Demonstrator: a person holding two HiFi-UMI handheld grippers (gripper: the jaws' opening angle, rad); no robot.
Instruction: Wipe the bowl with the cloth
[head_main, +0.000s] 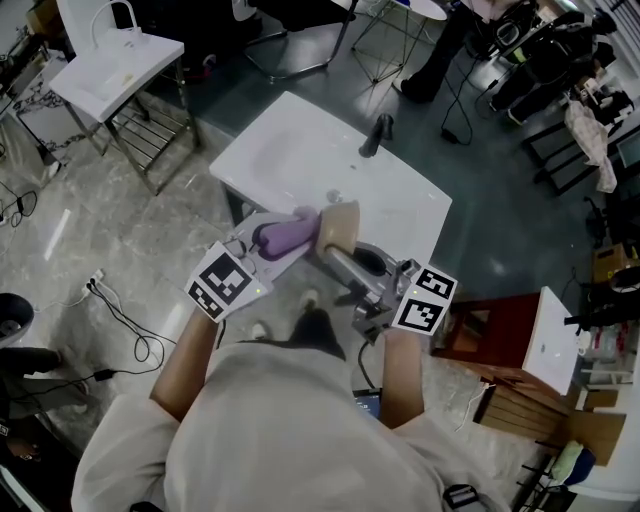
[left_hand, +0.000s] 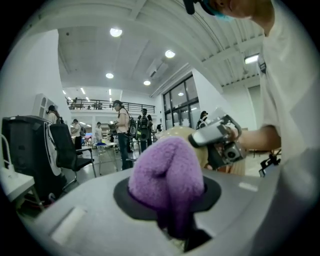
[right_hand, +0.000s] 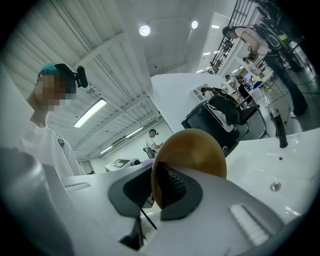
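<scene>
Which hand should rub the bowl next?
Left, I think. The left gripper is shut on the purple cloth, close beside the bowl. The right gripper is busy pinching the bowl's rim.

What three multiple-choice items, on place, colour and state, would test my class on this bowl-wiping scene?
1. Where is the bowl relative to the white sink? A lying in it; B hung on its rim; C held up at its near edge.
2. What colour is the cloth? A purple; B green; C white.
3. The left hand-held gripper is: A open and empty; B shut on the cloth; C shut on the bowl.
Answers: C, the right hand-held gripper holds it up by the rim; A, its pile shows purple in the left gripper view; B, its jaws pinch the cloth.
</scene>
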